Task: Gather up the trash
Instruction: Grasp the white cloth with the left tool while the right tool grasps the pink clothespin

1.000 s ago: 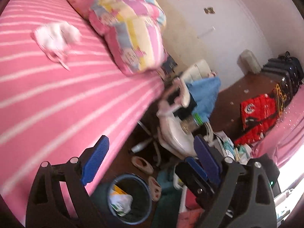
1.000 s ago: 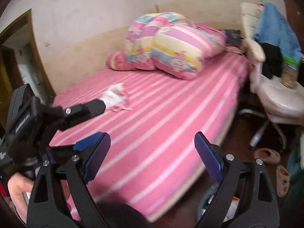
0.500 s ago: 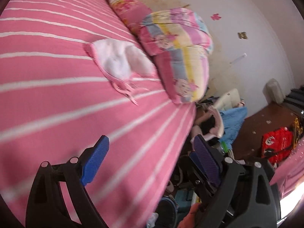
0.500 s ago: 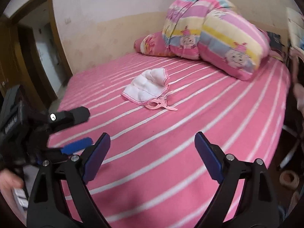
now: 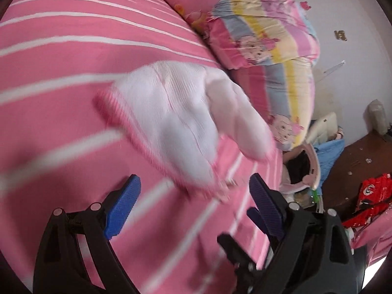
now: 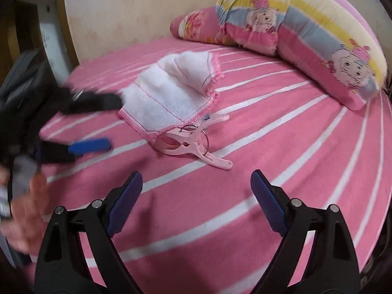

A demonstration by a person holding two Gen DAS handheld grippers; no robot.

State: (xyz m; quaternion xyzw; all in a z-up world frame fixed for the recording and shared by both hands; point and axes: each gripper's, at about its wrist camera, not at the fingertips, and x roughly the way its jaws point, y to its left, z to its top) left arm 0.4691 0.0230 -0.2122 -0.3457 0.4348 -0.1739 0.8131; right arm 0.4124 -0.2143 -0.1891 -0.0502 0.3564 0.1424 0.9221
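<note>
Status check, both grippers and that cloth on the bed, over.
Left gripper open, right gripper open, both empty. White cloth flat on bed, ungrasped. Pink clothespin at its near edge.

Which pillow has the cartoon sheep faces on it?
The big striped pillow in pink, yellow and blue, nearer the bed's edge. The smaller pink pillow behind it by the wall has flowery patterns, with no faces visible.

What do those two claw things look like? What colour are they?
Both look alike. The left claw and the right claw each have two chunky black plastic arms with cut-out holes and shiny silver bolts. The fingertips wear blue ribbed pads. A bare hand, blurry at the edge of the right view, holds the left one.
</note>
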